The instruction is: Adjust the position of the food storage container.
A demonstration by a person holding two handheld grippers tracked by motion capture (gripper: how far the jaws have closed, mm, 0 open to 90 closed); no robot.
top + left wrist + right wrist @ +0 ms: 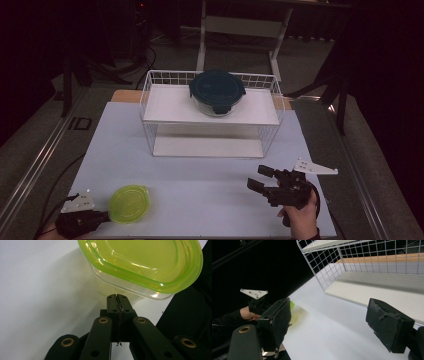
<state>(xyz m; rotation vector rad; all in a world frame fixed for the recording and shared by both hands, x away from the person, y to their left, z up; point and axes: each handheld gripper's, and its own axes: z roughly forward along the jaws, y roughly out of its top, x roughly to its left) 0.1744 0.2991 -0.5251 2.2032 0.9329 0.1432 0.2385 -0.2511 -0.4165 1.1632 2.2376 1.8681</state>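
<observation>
My left gripper is closed empty beside the green container, right gripper wide open holding nothing, so shelving it on the wire rack looks unstarted.

Left gripper touches the green container; right gripper hovers, jaws apart.

Each gripper is built of black linkage arms pinned with brass-ringed rivets; a grey three-cornered plate is mounted on top, and dark sleeves are worn.

Glossy translucent green plastic container, white wire rack, matt white table, rough matt black claw pads
</observation>
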